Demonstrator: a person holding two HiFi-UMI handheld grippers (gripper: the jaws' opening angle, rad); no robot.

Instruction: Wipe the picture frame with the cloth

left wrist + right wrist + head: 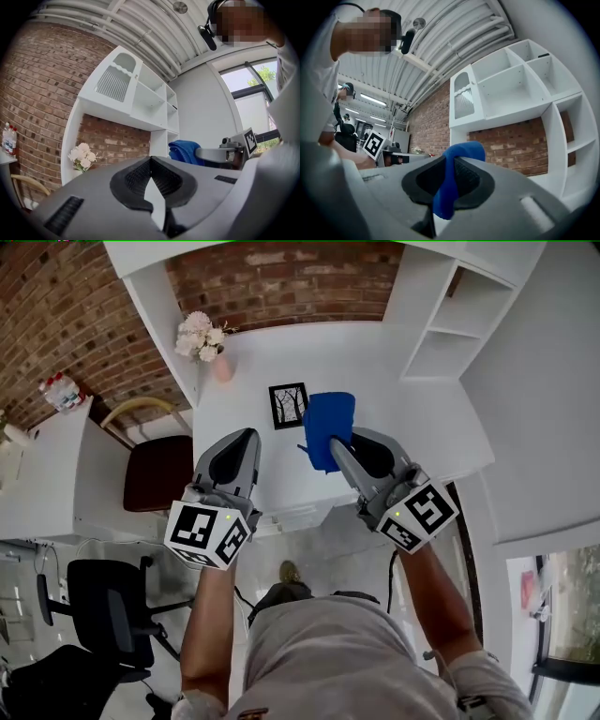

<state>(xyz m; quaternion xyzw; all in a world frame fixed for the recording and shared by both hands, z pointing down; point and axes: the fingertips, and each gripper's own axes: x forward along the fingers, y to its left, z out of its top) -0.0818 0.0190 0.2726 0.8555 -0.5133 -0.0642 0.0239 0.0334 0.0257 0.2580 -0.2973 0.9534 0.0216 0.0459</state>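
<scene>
Well, closest of all are the person's two arms, and each hand holds grey tongs with a black-and-white marked cube on them. The left tongs [248, 435] are shut tight, with nothing in them. The right tongs [334, 442] are pinched shut on a soft blue cloth [328, 418], which sticks out past the tips in a bunch. Both reach toward the white table [403, 381].

A little farther on, the small black picture frame [288, 405] with a tree drawing sits on the table. It is just left of the cloth and ahead of the gap between the two tongs. I cannot tell if it stands up or lies flat. The cloth is not on it yet, so I think the wiping has not begun.

Farther back, white flowers [198, 335] in a pink vase [223, 367] stand near the table's back left corner. White shelves [450, 329] are on the right, and behind them is a red brick wall [281, 282].

Here is what could go wrong. The frame looks small and light, so a hard push with the cloth could make it slide away or tip over if nothing holds it. The left tongs are shut, so they cannot hold it until they open. Only a fold of the cloth is pinched, so rubbing hard could pull it out. A big sweep to the left could also bump the vase.
</scene>
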